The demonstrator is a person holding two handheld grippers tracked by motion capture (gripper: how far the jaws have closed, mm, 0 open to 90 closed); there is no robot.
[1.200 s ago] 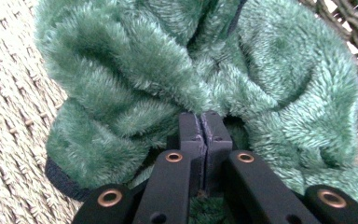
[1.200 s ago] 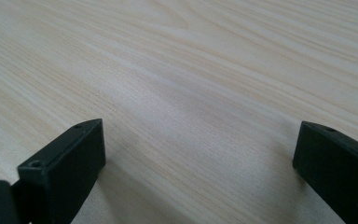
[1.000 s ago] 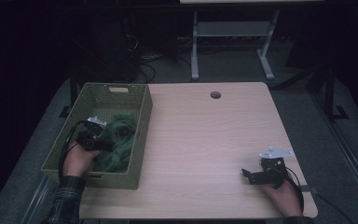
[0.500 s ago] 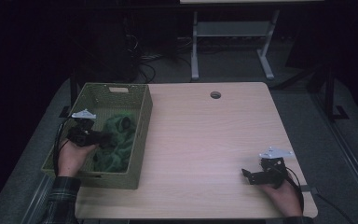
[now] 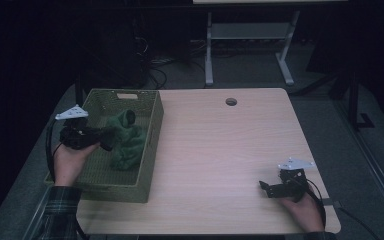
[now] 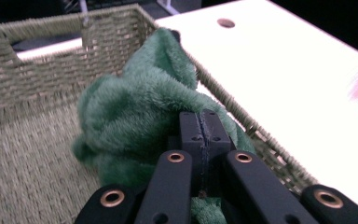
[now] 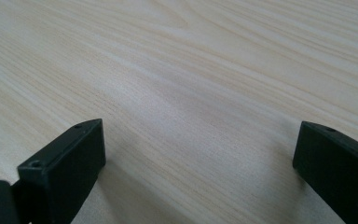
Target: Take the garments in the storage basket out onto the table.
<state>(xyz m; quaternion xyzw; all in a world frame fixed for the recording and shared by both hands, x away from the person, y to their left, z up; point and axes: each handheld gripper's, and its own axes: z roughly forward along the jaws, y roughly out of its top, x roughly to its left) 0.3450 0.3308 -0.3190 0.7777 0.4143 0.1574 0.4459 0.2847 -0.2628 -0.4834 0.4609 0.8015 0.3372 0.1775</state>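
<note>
green plush toy [image 6: 140, 112] pinched over woven basket [image 5: 145, 180]
left gripper [image 6: 200, 135] clamped on fur; right gripper [image 7: 200, 154] spread wide above table [image 5: 220, 150]

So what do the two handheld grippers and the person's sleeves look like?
Both the left gripper and the right gripper are black, each topped by a grey three-cornered plate and trailing a black cable. Their jaws are flat black blocks on linked bars with brass-coloured rivets. The left sleeve is dark plaid.
</note>
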